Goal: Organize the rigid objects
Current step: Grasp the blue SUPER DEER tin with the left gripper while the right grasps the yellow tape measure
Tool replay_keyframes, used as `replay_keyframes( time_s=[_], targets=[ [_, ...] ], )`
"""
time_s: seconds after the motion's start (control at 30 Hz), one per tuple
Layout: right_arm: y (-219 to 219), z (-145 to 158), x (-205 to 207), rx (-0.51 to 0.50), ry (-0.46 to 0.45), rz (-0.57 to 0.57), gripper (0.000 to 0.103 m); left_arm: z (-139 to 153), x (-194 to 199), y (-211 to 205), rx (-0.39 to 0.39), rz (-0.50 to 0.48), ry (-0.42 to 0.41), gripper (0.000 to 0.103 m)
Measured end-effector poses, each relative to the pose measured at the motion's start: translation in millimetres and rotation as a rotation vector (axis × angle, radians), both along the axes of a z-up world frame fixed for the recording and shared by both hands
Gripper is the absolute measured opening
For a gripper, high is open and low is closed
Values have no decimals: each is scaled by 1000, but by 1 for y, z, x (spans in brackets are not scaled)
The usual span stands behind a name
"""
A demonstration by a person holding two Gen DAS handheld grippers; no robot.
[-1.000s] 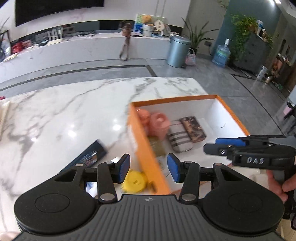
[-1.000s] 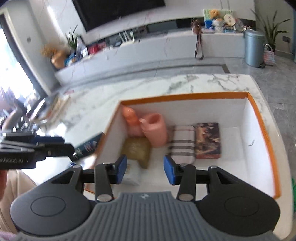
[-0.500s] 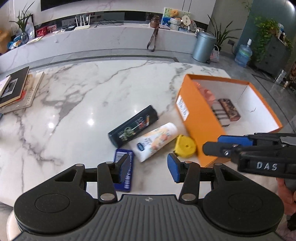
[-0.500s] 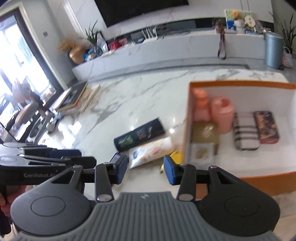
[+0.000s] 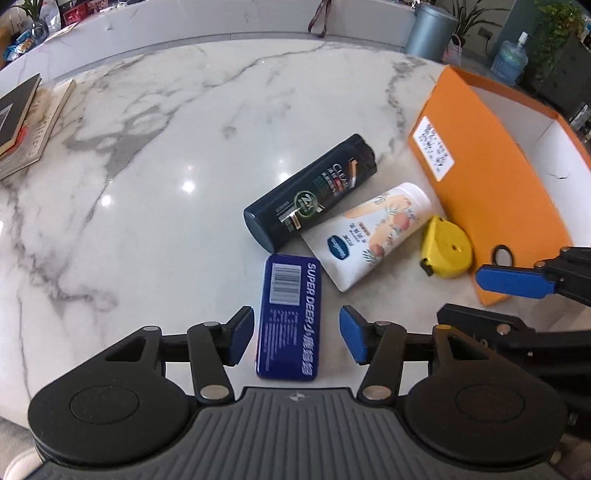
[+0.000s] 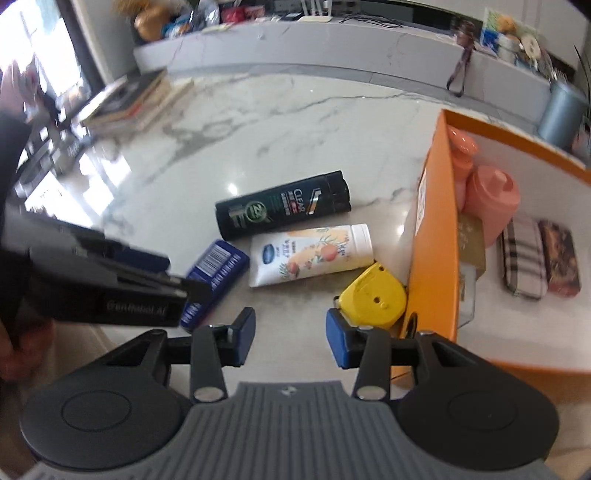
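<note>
A blue tin [image 5: 290, 317] lies flat on the marble table, its near end between the open fingers of my left gripper [image 5: 297, 334], not gripped. Beyond it lie a dark shampoo bottle [image 5: 312, 195], a white lotion tube [image 5: 373, 232] and a yellow tape measure [image 5: 447, 247] next to the orange box [image 5: 487, 177]. My right gripper [image 6: 290, 338] is open and empty above the table, with the tape measure [image 6: 373, 297] just beyond its right finger. The box [image 6: 434, 236] holds pink bottles [image 6: 491, 199], two cases [image 6: 539, 258] and a gold pack.
Stacked books [image 5: 26, 122] lie at the table's far left. The marble table [image 5: 166, 155] has bare surface left of the objects. A bin [image 5: 430, 29] and a water jug stand on the floor beyond the table.
Both grippers have pulled back from over the box and swung left and down towards the loose objects. My left gripper now straddles the blue tin.
</note>
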State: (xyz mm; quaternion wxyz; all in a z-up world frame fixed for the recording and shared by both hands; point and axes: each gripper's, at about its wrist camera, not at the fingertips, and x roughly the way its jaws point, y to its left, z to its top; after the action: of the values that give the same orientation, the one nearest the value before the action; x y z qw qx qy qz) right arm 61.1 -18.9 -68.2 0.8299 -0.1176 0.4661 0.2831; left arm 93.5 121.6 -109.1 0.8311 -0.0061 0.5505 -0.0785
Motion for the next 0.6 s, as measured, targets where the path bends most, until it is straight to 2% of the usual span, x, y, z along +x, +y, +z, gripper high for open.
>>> replay_keyframes(
  time_s=[0.37, 0.5, 0.53, 0.6],
  targets=[
    [25, -11, 16, -220, -55, 121, 45, -21, 14, -1, 45, -8, 64, 61],
    [38, -11, 17, -354, -92, 221, 45, -20, 12, 1, 35, -12, 47, 49],
    [41, -9, 17, -380, -91, 266, 46, -20, 12, 3, 27, -6, 44, 48],
    [49, -7, 21, -434, -78, 364, 58, -20, 12, 8, -3, 7, 41, 48]
  ],
)
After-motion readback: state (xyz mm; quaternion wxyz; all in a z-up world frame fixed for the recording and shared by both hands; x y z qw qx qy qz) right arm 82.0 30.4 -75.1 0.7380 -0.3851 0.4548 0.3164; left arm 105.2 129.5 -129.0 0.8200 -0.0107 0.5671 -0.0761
